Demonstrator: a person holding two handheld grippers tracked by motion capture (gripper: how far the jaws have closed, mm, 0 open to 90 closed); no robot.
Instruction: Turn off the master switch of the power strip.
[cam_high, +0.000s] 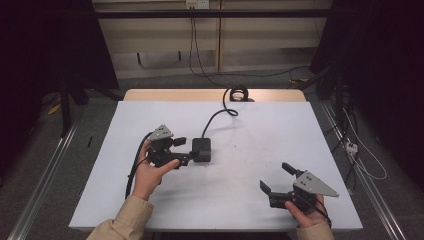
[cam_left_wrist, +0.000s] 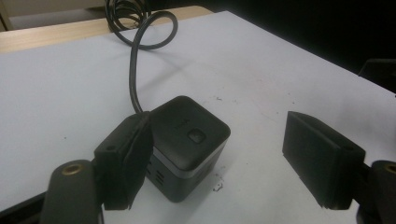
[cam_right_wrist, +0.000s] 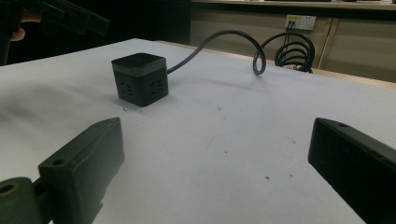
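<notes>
White sheet covers the table (cam_high: 150, 200); dark room around it, wall sockets at the back. Black cube power strip (cam_high: 202, 149) sits upright left of the sheet's middle, its cable (cam_high: 216, 117) running to a coil at the far edge. Left gripper (cam_high: 187, 150) is at the cube's left side: in the left gripper view one jaw lies against the cube's side, the other stands well clear to its right, so jaws wide and nothing clamped. Right gripper (cam_high: 274, 178) hangs near the near-right corner, jaws wide and empty, well apart from the cube. Judgement: cube looks set down or not yet grabbed; any grip and move is still to do. Hard to tell: whether that one jaw truly touches the cube, where the coil ends, and the cube's far faces.
</notes>
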